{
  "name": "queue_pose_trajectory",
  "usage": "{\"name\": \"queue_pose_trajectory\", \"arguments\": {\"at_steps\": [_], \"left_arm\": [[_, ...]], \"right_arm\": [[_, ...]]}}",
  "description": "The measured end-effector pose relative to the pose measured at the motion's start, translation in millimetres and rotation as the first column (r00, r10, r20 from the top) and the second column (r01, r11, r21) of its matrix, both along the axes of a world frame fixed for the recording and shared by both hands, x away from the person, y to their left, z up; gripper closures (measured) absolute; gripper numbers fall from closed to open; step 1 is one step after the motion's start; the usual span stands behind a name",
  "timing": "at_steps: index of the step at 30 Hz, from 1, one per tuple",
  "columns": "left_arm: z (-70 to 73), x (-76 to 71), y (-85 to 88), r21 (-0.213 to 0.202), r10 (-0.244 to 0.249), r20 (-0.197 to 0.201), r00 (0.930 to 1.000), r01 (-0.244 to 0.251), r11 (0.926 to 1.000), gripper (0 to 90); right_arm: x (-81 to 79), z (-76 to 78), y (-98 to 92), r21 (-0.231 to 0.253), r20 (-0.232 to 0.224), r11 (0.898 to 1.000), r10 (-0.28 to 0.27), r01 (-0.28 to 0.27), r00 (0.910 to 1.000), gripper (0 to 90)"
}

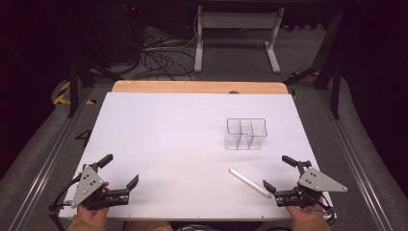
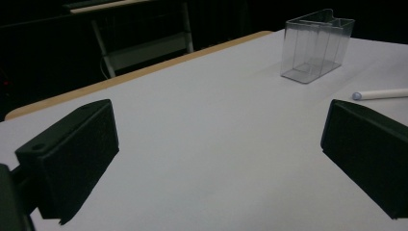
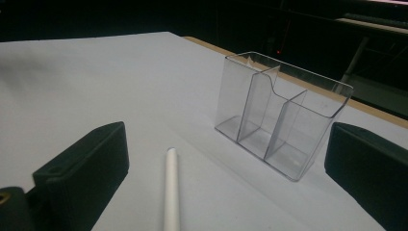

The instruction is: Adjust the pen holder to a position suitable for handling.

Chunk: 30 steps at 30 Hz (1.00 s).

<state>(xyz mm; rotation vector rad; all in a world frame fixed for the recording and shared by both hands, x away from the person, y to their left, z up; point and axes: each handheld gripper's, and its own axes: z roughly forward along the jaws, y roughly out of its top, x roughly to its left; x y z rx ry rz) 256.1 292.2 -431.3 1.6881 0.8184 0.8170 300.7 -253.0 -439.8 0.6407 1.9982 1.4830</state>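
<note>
Approach step: my right gripper [image 1: 284, 174], jaws spread wide and empty, straddles the thin white plastic stick [image 3: 171, 190]; clear three-compartment acrylic holder [image 3: 281, 115] beyond. Next: close squarely on the stick.

no text, label, brand, number or sign can be read on anything here.

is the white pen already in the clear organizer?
No. The white pen lies flat on the table, in front of the empty clear organizer and apart from it.
</note>
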Motion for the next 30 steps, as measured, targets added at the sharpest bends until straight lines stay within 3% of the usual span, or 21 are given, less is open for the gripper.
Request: {"name": "queue_pose_trajectory", "arguments": {"at_steps": [6,13,17,23,30], "left_arm": [[-0.2,1.5,1.1,-0.022,-0.004,-0.012,0.9999,0.004,0.9998,0.3],[0.3,-0.4,1.1,-0.012,-0.005,-0.006,1.0000,0.005,0.9999,0.8],[0.2,0.0,0.5,0.021,0.017,-0.011,0.9998,-0.016,0.9996,1.2],[0.4,-0.1,1.1,-0.007,-0.004,-0.012,0.9999,0.004,1.0000,1.1],[-0.9,2.2,1.4,0.001,-0.003,-0.025,0.9997,0.003,1.0000,1.3]], "right_arm": [[0.5,-0.6,0.1,-0.005,-0.016,1.000,0.002,-0.002,0.9999,2.0],[-1.0,1.0,2.2,-0.014,-0.012,1.000,0.007,-0.007,0.9999,2.4],[-1.7,2.1,3.4,-0.030,-0.011,1.000,0.006,-0.006,0.9999,2.4],[-1.3,3.0,4.3,-0.030,-0.020,1.000,0.009,-0.009,0.9998,1.5],[-1.4,7.0,4.3,-0.033,-0.048,0.999,-0.010,0.009,0.9988,1.7]]}}
